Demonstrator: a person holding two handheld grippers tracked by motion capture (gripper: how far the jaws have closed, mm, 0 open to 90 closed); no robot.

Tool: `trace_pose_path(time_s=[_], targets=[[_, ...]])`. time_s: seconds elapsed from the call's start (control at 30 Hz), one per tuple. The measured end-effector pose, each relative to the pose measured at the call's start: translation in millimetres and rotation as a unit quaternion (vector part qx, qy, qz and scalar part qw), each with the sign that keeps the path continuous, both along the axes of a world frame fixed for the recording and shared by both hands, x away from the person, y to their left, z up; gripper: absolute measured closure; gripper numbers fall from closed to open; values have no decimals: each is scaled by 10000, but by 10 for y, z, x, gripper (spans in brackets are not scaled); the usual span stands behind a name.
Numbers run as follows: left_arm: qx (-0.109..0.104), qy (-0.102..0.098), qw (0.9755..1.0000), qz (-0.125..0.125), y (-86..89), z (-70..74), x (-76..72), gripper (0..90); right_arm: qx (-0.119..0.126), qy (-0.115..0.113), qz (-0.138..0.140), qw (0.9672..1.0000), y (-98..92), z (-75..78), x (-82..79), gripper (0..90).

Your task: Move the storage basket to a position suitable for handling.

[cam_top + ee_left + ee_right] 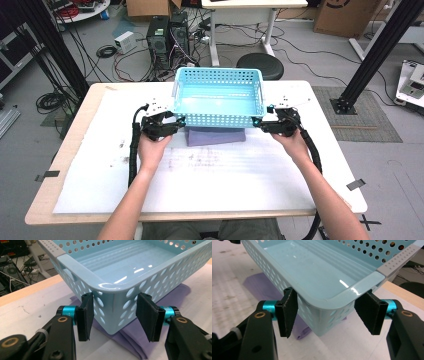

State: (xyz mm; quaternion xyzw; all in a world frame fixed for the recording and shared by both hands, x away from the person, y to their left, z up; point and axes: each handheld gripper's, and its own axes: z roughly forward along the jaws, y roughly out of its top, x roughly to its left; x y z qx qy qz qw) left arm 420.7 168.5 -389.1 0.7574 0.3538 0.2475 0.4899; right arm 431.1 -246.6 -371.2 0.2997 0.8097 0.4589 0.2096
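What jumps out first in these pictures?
A light blue perforated basket at the table's far middle, empty, sitting partly over a folded purple cloth. The left gripper and right gripper each straddle a near corner, pads against or almost against its walls.

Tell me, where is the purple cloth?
In the high view the purple cloth lies at the table's middle, tucked under the near edge of the blue basket, between the two grippers.

The basket [218,97] blocks mid-table above the purple cloth [215,136]; near table [200,185] lies free.
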Motion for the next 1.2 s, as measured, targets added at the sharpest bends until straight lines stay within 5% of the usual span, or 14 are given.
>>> trace_pose_path(time_s=[0.1,0.2,0.3,0.43,0.53,0.7,1.2], targets=[[-2,188,9998,62,-12,-80,127,489,-84,80,2,9999,10,-48,149,368],[278,169,9989,328,-51,-109,237,496,0,177,-36,9998,30,-105,255,367],[210,279,9985,429,-73,-199,366,502,76,222,-60,9997,43,-170,363,365],[203,289,9984,451,-101,-245,392,502,20,212,-99,9997,24,-208,441,362],[-22,389,9984,412,-86,-250,395,502,55,260,-96,9996,10,-209,473,361],[77,356,9988,326,-125,-249,384,483,17,244,-176,9995,-9,-237,511,359],[-220,496,9981,302,-57,-306,431,364,-168,390,-286,9987,-100,-274,539,371]])
